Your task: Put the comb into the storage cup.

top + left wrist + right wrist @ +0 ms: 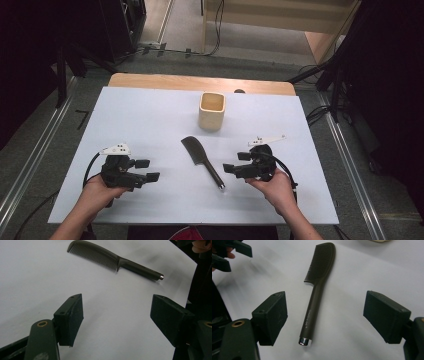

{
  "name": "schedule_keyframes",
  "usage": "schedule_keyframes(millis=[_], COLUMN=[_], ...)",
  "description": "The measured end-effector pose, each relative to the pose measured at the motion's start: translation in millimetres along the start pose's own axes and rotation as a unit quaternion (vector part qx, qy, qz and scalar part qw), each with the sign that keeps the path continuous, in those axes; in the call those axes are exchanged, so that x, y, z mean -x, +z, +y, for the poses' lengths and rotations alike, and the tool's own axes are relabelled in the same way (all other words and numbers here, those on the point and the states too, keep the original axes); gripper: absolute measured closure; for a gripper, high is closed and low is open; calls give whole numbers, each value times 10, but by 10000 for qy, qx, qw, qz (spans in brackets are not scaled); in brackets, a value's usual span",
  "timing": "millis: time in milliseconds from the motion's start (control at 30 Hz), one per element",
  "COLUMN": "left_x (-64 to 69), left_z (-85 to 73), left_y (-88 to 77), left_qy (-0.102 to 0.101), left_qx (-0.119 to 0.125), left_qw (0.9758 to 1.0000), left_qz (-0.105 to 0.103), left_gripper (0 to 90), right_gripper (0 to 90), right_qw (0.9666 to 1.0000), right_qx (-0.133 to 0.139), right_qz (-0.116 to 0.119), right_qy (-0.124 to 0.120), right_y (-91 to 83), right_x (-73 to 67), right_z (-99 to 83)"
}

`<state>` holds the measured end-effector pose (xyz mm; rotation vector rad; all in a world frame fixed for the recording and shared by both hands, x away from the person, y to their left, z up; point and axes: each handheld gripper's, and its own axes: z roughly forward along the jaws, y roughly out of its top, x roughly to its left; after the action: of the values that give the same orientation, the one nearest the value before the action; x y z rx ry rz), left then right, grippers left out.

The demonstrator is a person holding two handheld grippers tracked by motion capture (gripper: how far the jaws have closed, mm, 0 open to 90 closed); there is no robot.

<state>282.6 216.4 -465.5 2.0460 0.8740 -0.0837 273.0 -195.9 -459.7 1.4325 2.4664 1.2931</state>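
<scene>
While both grippers hover, left fingers (72,315) spread wide, right fingers (273,315) wide, empty, comb (318,285) untouched.

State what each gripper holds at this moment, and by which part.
Nothing is held. The comb lies flat on the table, between the left gripper and the right gripper, whose fingers stand open and apart from it.
</scene>
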Motion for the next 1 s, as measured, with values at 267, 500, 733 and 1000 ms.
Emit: schedule_keyframes(millis=[267,500,733,1000], left_x=[2,1,-1,-4], left_z=[2,2,1,2], left_y=[3,2,-2,-4], left_qy=[1,3,-18,-37], left_qx=[-20,-18,-4,-13], left_qw=[10000,10000,10000,10000], left_qz=[-18,-14,-4,0], left_gripper=[281,281,280,281], right_gripper=[177,178,183,188], right_qw=[10000,9999,9999,9996], right_qx=[-21,-86,-45,-123], right_qz=[-71,-44,-102,-230], right_qy=[-32,34,58,51], right_y=[103,199,299,406], right_x=[-60,-120,-172,-192], right_z=[43,108,143,148])
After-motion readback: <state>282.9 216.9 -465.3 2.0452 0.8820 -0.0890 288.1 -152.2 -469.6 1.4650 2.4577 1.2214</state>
